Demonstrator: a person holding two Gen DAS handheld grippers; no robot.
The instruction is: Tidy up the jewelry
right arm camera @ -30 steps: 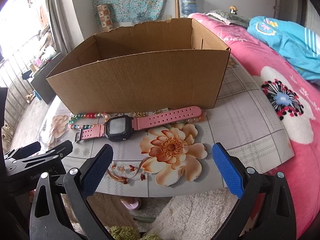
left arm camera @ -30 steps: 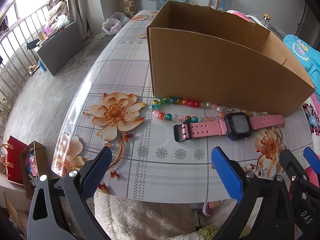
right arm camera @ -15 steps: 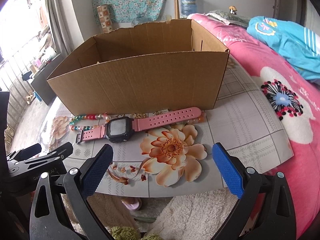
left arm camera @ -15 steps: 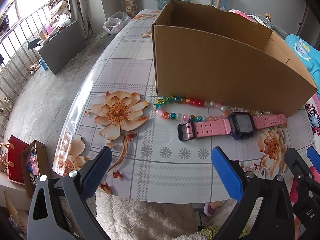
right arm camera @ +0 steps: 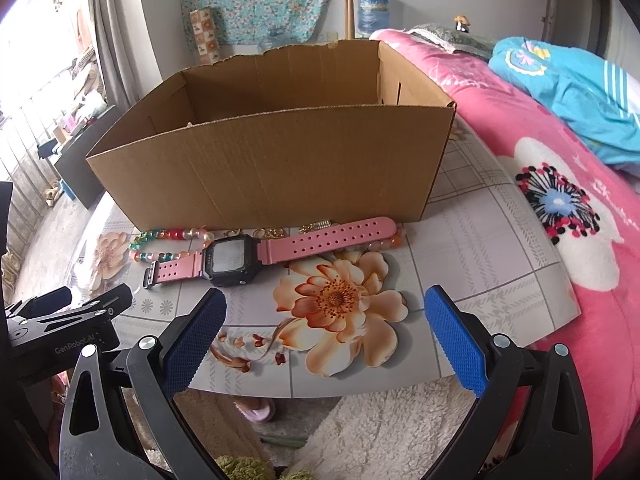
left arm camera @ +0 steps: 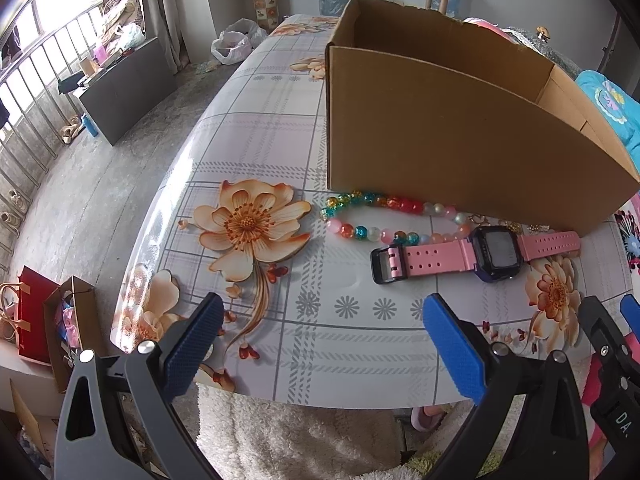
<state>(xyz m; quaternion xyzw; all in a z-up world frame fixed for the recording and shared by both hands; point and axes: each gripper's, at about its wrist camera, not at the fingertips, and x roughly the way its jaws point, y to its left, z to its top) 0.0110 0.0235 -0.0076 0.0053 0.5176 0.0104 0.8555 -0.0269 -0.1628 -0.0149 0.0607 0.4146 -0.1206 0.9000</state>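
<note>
Jewelry lies in a tight row along the near wall of the cardboard box, none of it inside yet: a pink watch, a string of coloured beads behind its strap, and some small gold pieces at the foot of the box, too small to identify with confidence. Both tools hover short of the table edge, empty; the left gripper has its jaws spread wide, and the right gripper likewise.

Crowding looks like the main risk: the beads touch or run under the watch strap, so lifting either could drag the other, or sweep the gold bits off the glossy floral tablecloth; a wide jaw closing on a thin strap lying flat may also skid over it; the box is light and might shift if nudged.

Writing: "GenRobot.AI" can be read on the left tool in the right view; "DA" shows on the right tool in the left view, the rest cut off.
</note>
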